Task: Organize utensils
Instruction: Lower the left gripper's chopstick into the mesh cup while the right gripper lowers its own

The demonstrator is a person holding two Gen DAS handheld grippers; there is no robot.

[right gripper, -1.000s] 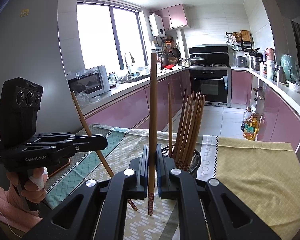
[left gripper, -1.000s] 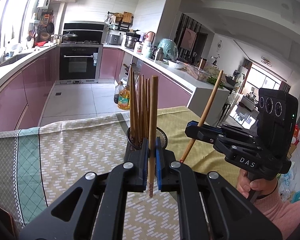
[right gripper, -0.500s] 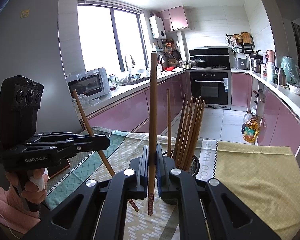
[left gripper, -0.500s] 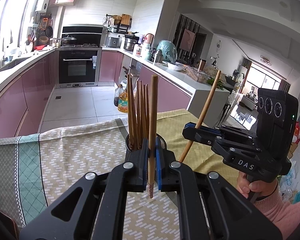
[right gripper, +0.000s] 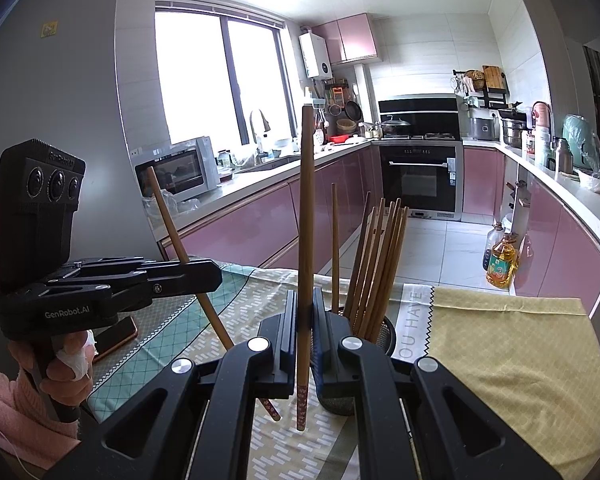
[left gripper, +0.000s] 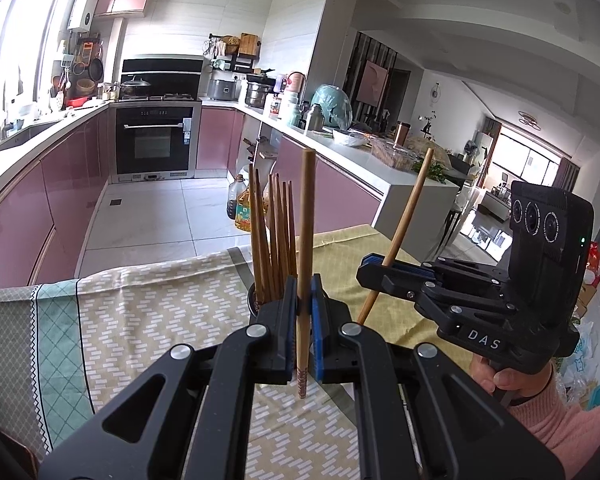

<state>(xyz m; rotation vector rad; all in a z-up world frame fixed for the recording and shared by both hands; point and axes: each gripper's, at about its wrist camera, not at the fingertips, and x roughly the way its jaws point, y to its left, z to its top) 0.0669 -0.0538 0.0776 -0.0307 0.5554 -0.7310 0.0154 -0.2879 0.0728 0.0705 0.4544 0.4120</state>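
Surface (left gripper: 148, 320) draped in patterned cloth, teal band at one side, yellow at the other. Mesh holder (right gripper: 388, 330) stands on it, holding a bundle of wooden chopsticks (right gripper: 380, 264) that lean and fan outward.

Left gripper (left gripper: 305, 312): jaws clamped on one chopstick (left gripper: 306, 240), upright, patterned tip hanging below the jaws, just in front of the holder.

Right gripper (right gripper: 305, 320): jaws clamped on a second chopstick (right gripper: 306, 220), near vertical, directly beside the holder. From the left wrist view this stick appears tilted.

Phone (right gripper: 116, 338) lies flat on the cloth by the left hand (right gripper: 66, 368).
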